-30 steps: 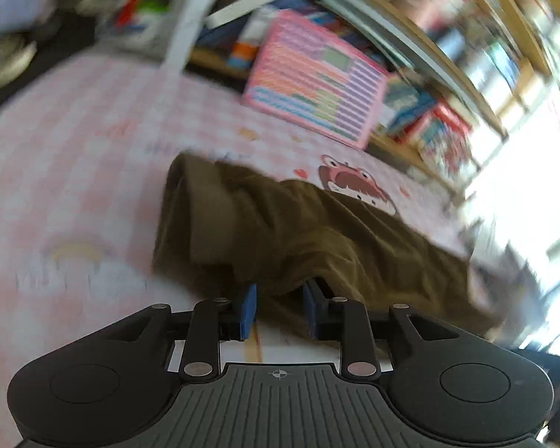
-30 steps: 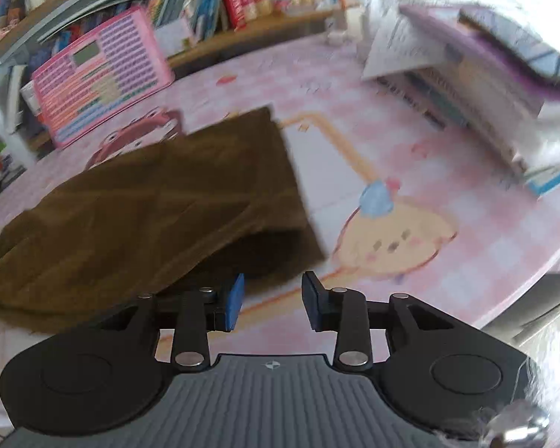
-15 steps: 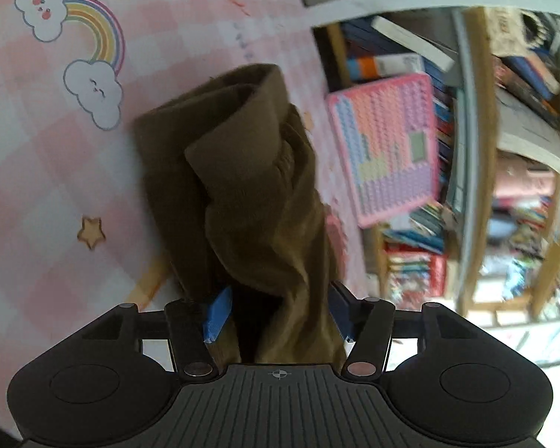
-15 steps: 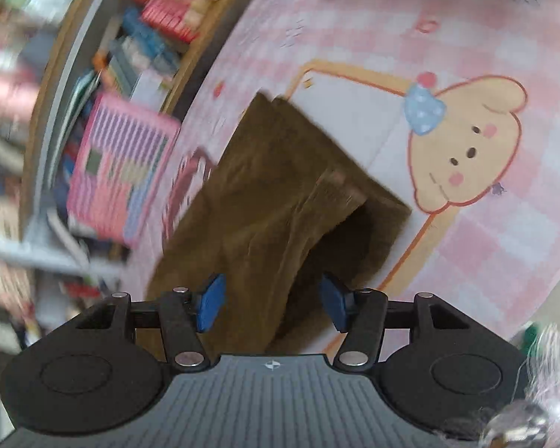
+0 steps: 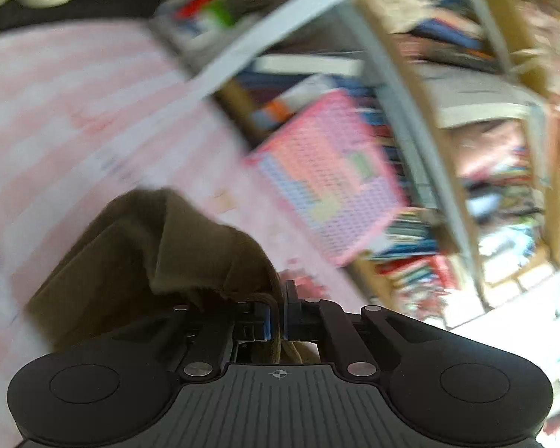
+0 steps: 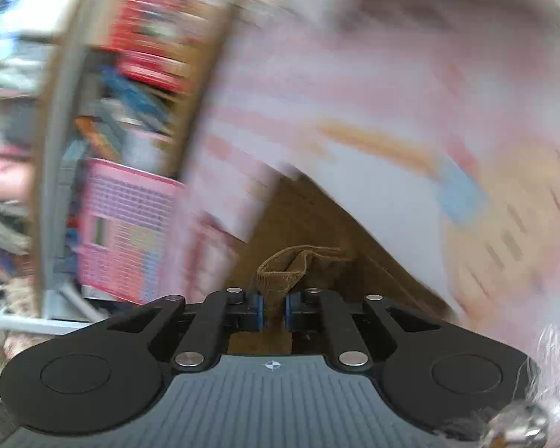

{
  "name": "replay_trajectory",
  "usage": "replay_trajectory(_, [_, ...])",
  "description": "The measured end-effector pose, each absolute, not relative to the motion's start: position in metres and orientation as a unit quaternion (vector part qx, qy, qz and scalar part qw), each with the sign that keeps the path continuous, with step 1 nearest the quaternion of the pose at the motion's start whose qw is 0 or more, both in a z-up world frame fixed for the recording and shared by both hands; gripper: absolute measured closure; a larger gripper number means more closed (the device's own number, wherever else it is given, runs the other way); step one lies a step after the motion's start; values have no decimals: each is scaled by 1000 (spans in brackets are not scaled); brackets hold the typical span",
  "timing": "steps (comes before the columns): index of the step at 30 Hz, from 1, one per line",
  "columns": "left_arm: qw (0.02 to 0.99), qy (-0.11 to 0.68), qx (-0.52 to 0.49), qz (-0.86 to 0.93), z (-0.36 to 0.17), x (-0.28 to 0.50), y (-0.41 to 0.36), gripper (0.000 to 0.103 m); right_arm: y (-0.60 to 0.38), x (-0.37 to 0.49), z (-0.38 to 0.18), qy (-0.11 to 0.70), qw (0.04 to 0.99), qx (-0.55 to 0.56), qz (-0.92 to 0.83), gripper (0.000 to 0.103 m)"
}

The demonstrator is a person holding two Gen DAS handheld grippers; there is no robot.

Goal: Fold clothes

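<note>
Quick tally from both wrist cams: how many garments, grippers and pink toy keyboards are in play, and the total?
Brown garment: 1, pinched at two spots
Grippers: 2, the left gripper and the right gripper, each shut on the cloth
Pink toy keyboard: 1, leaning at the shelf
Total: 4

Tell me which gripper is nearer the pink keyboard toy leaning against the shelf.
Probably left, though blur makes it uncertain. The left gripper, shut on the brown garment, has the pink keyboard toy ahead to its right; from the right gripper it sits off left.
</note>
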State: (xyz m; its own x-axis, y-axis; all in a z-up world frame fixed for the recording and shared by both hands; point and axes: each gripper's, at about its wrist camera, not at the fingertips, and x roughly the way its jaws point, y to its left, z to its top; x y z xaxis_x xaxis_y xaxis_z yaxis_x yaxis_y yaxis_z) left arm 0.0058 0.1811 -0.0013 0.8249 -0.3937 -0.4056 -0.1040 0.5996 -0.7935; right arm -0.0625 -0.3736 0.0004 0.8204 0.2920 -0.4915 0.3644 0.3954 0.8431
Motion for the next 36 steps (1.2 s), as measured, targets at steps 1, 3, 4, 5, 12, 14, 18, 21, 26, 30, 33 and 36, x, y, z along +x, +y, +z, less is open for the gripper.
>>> replay_trajectory(1, [850,270,-441,-95,5,3,182,99,-376,-63,20,271,802,533,-2,94])
replay_trajectory(3, [848,258,-453,-97,5,-9,188,99,-377,-77,47,238,832,500,22,94])
replay_trajectory(4, [843,264,-460,-89,-2,-15,192,99,-377,-87,45,246,836,490,16,94])
replay_trajectory(5, [837,277,-466,-76,-13,-20,196,99,-376,-96,42,255,839,479,9,94])
replay_trajectory(12, [790,383,-478,-1,-83,-28,203,99,-362,-110,-57,427,786,438,-92,95])
replay_trajectory(14, [793,373,-482,-7,-72,-23,203,99,-360,-102,-38,405,807,422,-74,95])
replay_trajectory(18, [830,330,-444,-67,-13,-14,192,99,-360,-95,9,342,851,397,-35,95])
replay_trajectory(21, [846,320,-419,-81,0,-25,193,99,-355,-97,-8,370,850,371,-52,95])
replay_trajectory(26, [804,402,-437,-20,-68,-33,200,99,-345,-101,-41,422,842,325,-82,95])
replay_trajectory(30, [788,389,-477,-14,-84,-41,207,94,-332,-100,-43,433,854,276,-91,88])
replay_trajectory(33, [783,385,-488,-14,-82,-41,212,84,-326,-110,-30,418,871,228,-118,73])
replay_trajectory(36, [768,366,-525,-10,-82,-47,219,69,-312,-120,-9,377,897,160,-168,72])
